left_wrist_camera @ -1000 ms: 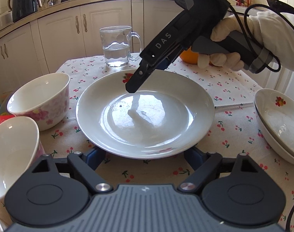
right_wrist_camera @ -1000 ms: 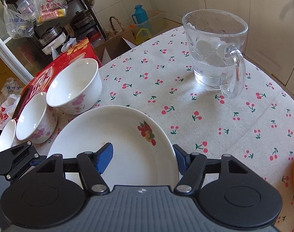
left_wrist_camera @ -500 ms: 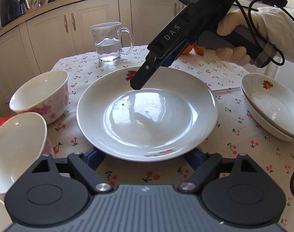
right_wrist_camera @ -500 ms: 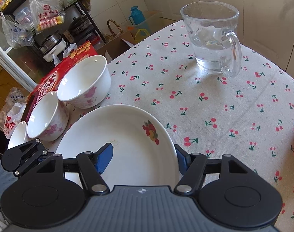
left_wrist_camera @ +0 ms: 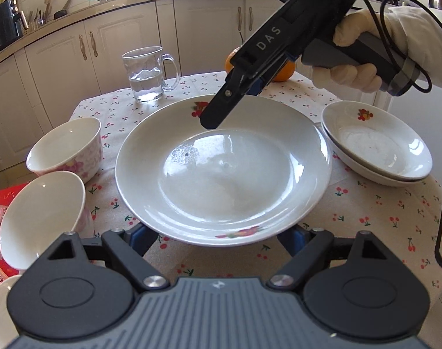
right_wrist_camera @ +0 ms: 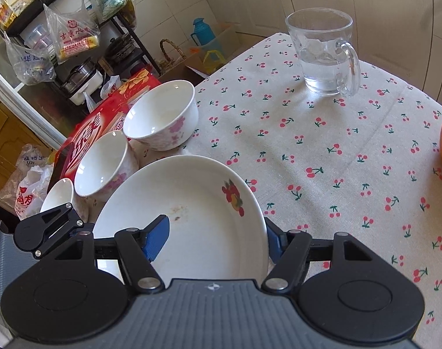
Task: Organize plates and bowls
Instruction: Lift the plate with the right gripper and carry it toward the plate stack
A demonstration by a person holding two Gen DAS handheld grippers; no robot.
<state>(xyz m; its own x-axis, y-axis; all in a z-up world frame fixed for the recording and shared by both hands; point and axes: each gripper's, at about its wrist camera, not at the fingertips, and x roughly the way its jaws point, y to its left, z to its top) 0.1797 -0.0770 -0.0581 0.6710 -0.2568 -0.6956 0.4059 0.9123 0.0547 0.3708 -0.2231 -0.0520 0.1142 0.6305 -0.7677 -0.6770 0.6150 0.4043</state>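
Observation:
A large white plate with fruit prints (left_wrist_camera: 221, 171) is raised above the cherry tablecloth. My right gripper (left_wrist_camera: 218, 116) straddles its far rim, one finger inside the plate and one outside; in the right wrist view (right_wrist_camera: 215, 238) the rim runs between the blue pads. My left gripper (left_wrist_camera: 218, 238) is open, its fingers under the plate's near rim. Two stacked white plates (left_wrist_camera: 377, 142) lie on the right. Three white floral bowls stand on the left: one upright (left_wrist_camera: 66, 148), one tilted (left_wrist_camera: 43, 212), one at the frame edge (right_wrist_camera: 58, 195).
A glass mug of water (left_wrist_camera: 146, 72) stands at the table's far side, and an orange (left_wrist_camera: 282, 69) is behind the right gripper. A red box (right_wrist_camera: 104, 128) lies beside the bowls at the table's left edge. Kitchen cabinets stand behind the table.
The plate has risen off the table in the right gripper and shifted toward the stacked plates. The left gripper has pulled back and up with it.

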